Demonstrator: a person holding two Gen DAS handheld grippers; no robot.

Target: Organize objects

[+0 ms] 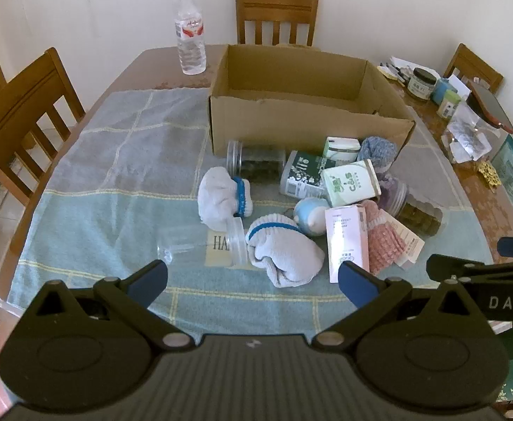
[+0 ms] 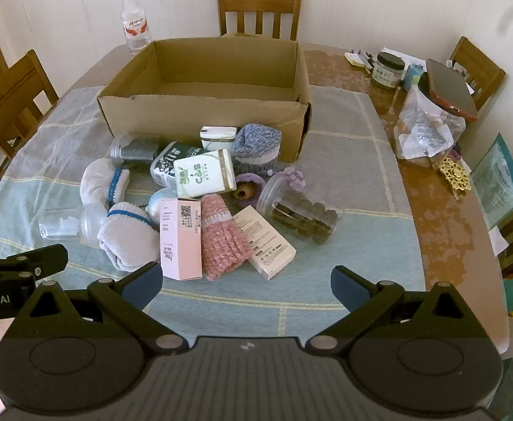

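Heaped on the checked cloth (image 2: 344, 161), just at 6 o'clock of the open cardboard box (image 2: 203, 112): rolled socks, small cartons, clear jars, all awaiting sorting. Box empty, mouth up, presumably the destination, hence parked touching the pile's far edge. Pink carton (image 2: 181, 238) and white sock roll (image 2: 130, 242) nearest, at 12 o'clock of the grippers. Left gripper (image 1: 252, 279) spread fully wide, gripping nothing. Right gripper (image 2: 247, 282) likewise agape and bare, poised short of the heap for a first pick.
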